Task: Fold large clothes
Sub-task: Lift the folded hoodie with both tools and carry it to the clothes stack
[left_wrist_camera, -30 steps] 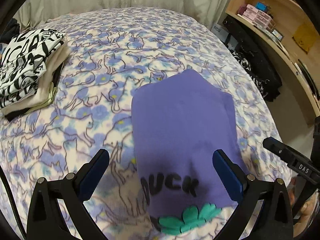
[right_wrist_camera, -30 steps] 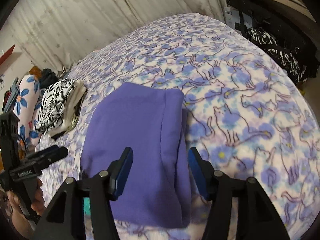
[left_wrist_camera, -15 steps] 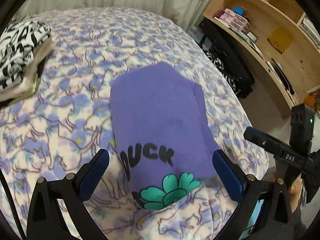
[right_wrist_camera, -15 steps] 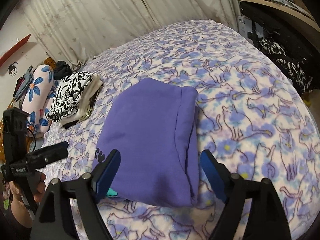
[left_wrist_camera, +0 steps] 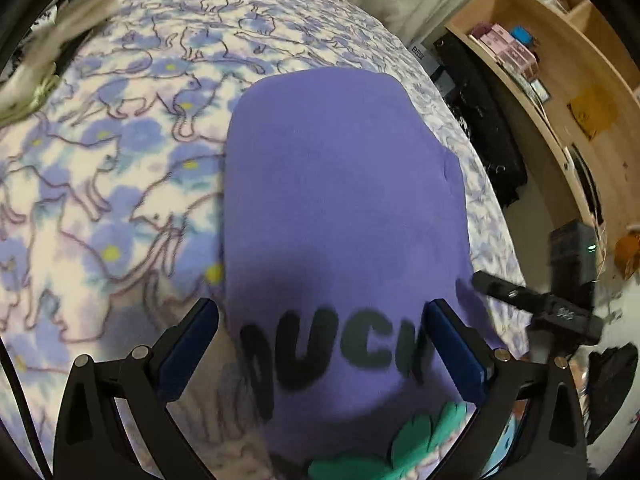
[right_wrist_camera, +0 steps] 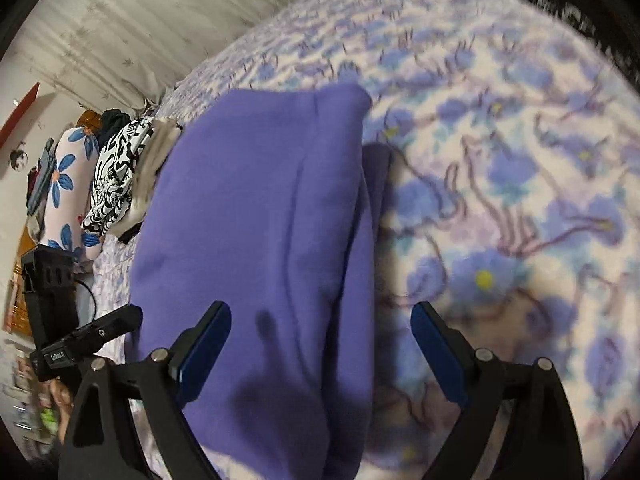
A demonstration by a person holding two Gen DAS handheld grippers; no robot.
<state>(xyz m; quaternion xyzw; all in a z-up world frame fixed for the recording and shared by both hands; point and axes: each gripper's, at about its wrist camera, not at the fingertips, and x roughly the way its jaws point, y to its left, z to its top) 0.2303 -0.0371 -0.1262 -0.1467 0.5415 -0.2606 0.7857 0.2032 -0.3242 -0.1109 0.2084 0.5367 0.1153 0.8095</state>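
— Where is the garment lying from your jaws right now?

— The purple sweatshirt (left_wrist_camera: 344, 208) is lying flat on the cat-print blanket (left_wrist_camera: 120, 184), folded into a long block. In my left view its long axis is running from 6 o'clock to 12 o'clock, with the printed end nearest me. My left gripper (left_wrist_camera: 320, 344) is straddling that near end, jaws standing wide, nothing pinched between them.

— And the right one?

— My right gripper (right_wrist_camera: 320, 348) is sitting over the sweatshirt's right long edge (right_wrist_camera: 360, 264): the left pad is hanging over purple cloth, the right pad over bare blanket at 3 o'clock. Its jaws have just been opening and are now standing wide, gripping nothing.

— Which hand is nearer the edge to grab?

— I'm judging the right one nearer, since the layered edge is running between its pads.

— What is differing from a second ago?

— Both views are showing the sweatshirt larger and closer, so both grippers are coming down toward it. The folded pile (right_wrist_camera: 116, 176) at 10 o'clock is sliding toward the frame's rim.
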